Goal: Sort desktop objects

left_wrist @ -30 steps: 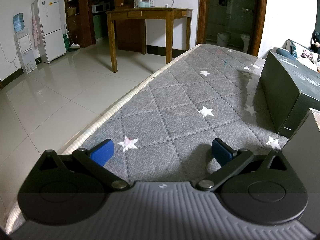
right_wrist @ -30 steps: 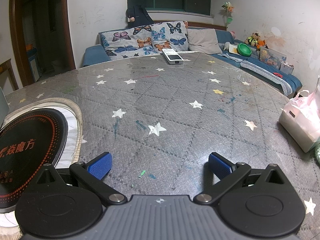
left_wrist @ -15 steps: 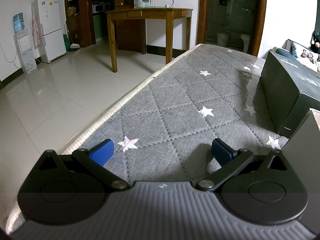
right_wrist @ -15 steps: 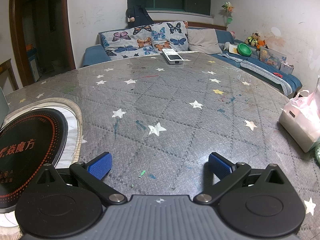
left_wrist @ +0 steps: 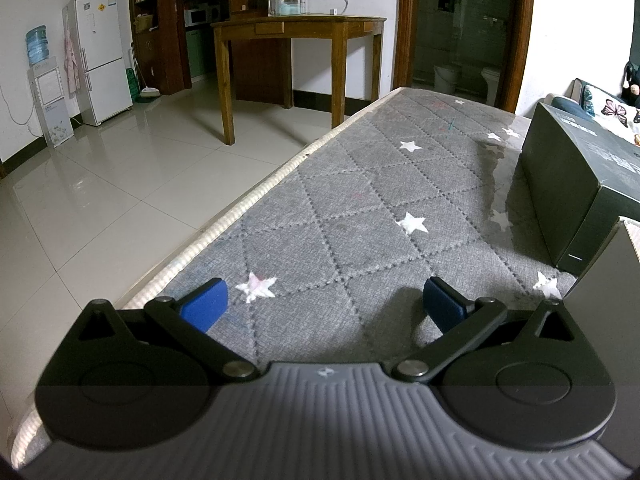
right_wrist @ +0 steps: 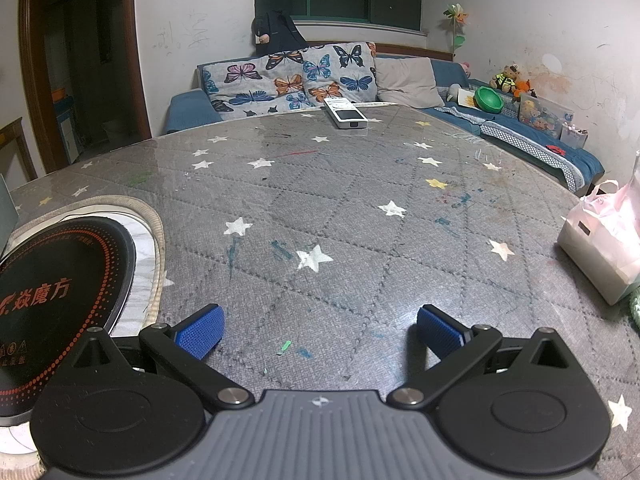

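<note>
In the right wrist view, a grey star-patterned counter [right_wrist: 360, 200] fills the middle of the frame. A white remote control [right_wrist: 345, 113] lies at its far edge, upper centre, with open surface between it and the gripper. A pink plastic bag [right_wrist: 604, 236] sits at the right edge, and a round black induction cooktop [right_wrist: 52, 300] at the lower left carries red Chinese characters reading 焱魔方. A sofa with butterfly cushions [right_wrist: 296, 80] stands behind the counter.

In the left wrist view, a dark box [left_wrist: 580, 184] rests on the counter at the right; its printing is too blurred to read. A wooden table [left_wrist: 300, 40] and a white fridge [left_wrist: 100, 52] stand across the tiled floor, upper left.

The right gripper [right_wrist: 320, 330] and the left gripper [left_wrist: 324, 306] both have their blue pads spread wide, holding nothing, hanging over bare counter.
</note>
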